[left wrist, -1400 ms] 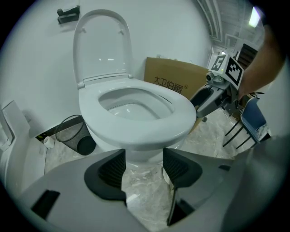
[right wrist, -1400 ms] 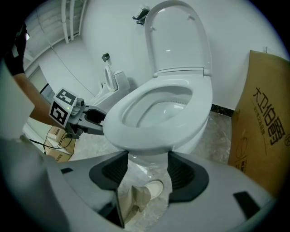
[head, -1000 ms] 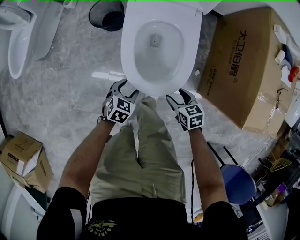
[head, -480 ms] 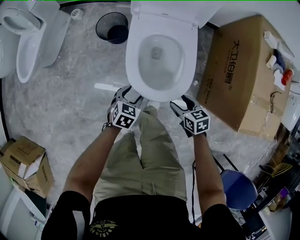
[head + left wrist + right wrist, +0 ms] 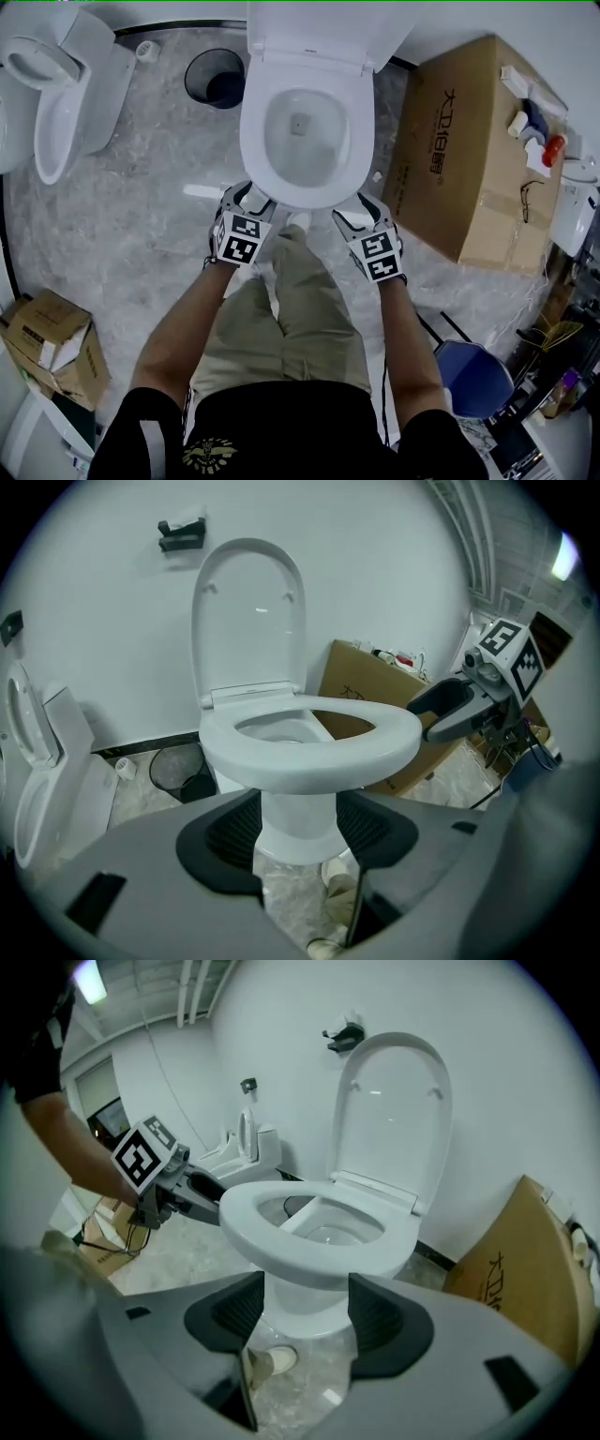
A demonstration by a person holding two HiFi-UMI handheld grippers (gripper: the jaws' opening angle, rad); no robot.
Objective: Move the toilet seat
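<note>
The white toilet seat (image 5: pixel 256 141) lies down on the bowl, and its lid (image 5: pixel 309 45) stands up against the wall. My left gripper (image 5: pixel 251 198) is at the seat's front left rim, open, with nothing between its pads. My right gripper (image 5: pixel 360 208) is at the front right rim, also open and empty. In the left gripper view the seat (image 5: pixel 309 757) is just above and beyond the left gripper (image 5: pixel 298 832), and the right gripper (image 5: pixel 448 711) shows beside the rim. In the right gripper view the seat (image 5: pixel 309 1252) is above the right gripper (image 5: pixel 307 1320).
A black waste bin (image 5: pixel 212 79) stands left of the toilet, with a second toilet (image 5: pixel 58 89) further left. A big cardboard box (image 5: pixel 469 141) fills the floor to the right. A small carton (image 5: pixel 52 343) and a blue stool (image 5: pixel 474 371) are behind me. My legs are between the grippers.
The head view has drifted, so more of the lid and wall shows. Both grippers stay open at the seat's front rim, with hardly any shift relative to it.
</note>
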